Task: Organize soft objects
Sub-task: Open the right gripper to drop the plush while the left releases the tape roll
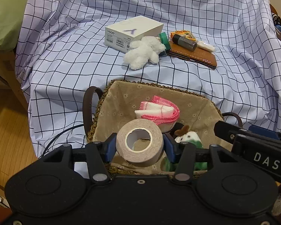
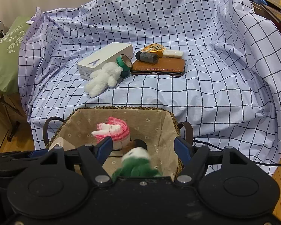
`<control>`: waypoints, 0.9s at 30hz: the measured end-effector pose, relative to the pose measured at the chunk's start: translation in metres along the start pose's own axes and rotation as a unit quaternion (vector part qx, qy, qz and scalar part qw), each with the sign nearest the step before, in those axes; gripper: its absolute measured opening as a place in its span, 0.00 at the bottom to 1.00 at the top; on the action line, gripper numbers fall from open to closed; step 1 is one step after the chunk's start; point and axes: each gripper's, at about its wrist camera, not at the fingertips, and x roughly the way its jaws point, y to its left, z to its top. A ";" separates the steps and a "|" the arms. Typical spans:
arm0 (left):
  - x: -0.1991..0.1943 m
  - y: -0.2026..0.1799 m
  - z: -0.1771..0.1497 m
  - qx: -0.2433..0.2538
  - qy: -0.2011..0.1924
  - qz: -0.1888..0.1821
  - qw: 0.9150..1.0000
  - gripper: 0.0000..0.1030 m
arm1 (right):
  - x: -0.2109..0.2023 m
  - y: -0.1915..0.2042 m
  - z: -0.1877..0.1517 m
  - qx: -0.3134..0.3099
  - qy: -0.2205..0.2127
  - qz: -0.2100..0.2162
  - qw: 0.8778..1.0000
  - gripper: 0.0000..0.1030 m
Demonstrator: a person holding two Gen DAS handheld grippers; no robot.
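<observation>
A woven basket (image 1: 121, 97) (image 2: 159, 123) with beige lining stands at the front edge of the checked cloth. It holds pink and white socks (image 1: 157, 110) (image 2: 112, 131) and a green and white plush toy (image 1: 189, 138) (image 2: 136, 165). My left gripper (image 1: 139, 146) is shut on a beige tape roll (image 1: 139, 142), held over the basket. My right gripper (image 2: 143, 150) is open above the blurred plush toy. A white plush bear (image 1: 144, 52) (image 2: 105, 78) lies on the cloth further back.
Behind the bear lie a white box (image 1: 131, 31) (image 2: 103, 60), a green tape roll (image 1: 164, 40) (image 2: 124, 63), a brown leather case (image 1: 194, 54) (image 2: 159, 67) with a dark bottle (image 1: 184, 42) (image 2: 147, 57), a white packet and an orange item. Wooden floor lies left.
</observation>
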 end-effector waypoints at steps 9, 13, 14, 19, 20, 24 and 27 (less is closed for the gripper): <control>0.001 -0.002 0.000 0.003 0.002 -0.002 1.000 0.49 | 0.001 -0.002 0.000 0.002 0.001 -0.003 1.000 0.70; 0.001 -0.002 0.000 0.004 0.000 0.000 1.000 0.49 | 0.001 -0.002 0.000 0.002 0.001 -0.002 1.000 0.70; 0.001 -0.002 0.001 0.004 0.000 0.000 1.000 0.49 | 0.001 -0.002 0.000 0.002 0.001 -0.002 1.000 0.70; 0.000 -0.002 0.001 0.006 -0.004 -0.001 1.000 0.50 | 0.001 -0.002 0.000 0.002 0.002 -0.002 1.000 0.70; 0.000 -0.002 0.001 0.006 -0.004 0.000 1.000 0.50 | 0.001 -0.002 0.000 0.002 0.002 -0.002 1.000 0.70; -0.001 -0.002 0.000 0.006 -0.004 0.000 1.000 0.50 | 0.001 -0.002 0.000 0.002 0.002 -0.002 1.000 0.70; -0.001 -0.002 0.000 0.006 -0.004 0.000 1.000 0.50 | 0.001 -0.002 0.000 0.002 0.002 -0.003 1.000 0.70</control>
